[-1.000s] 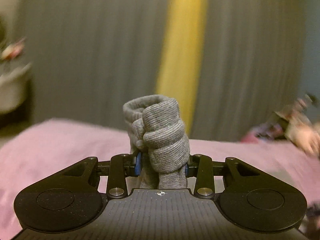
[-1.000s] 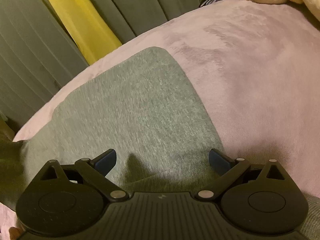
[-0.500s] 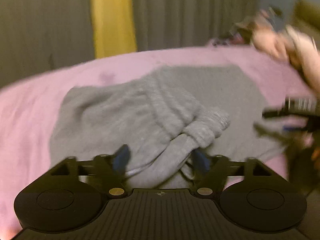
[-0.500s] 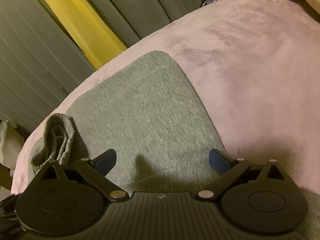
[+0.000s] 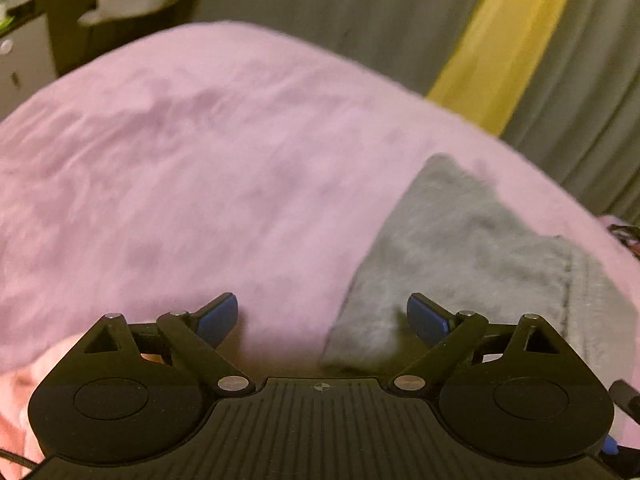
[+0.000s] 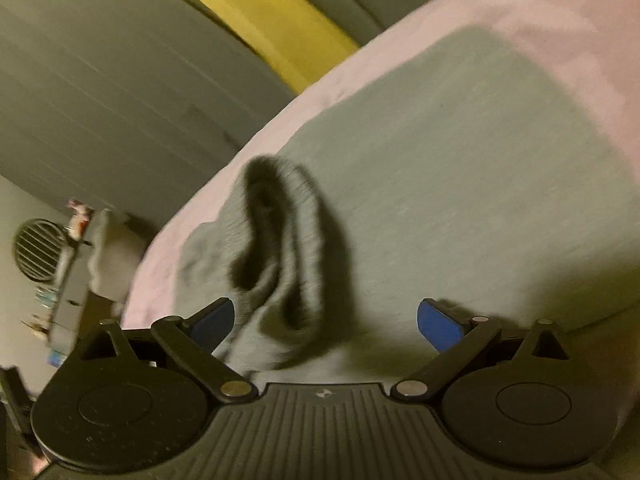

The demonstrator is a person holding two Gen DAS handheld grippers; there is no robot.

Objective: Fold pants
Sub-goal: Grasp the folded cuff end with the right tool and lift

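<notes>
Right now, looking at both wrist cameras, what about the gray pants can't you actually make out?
- Left wrist view: the pants run off behind the left gripper and are motion-blurred, so their full outline is unclear.
- Right wrist view: the near edge hides under the right gripper.
- Right wrist view: the bunched cuff is blurred; which leg cannot be told.

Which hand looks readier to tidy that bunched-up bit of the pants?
Probably the right hand-held gripper: open, with the bunched cuff just ahead of its fingers. The left hand-held gripper, also open, faces mostly blanket.
</notes>
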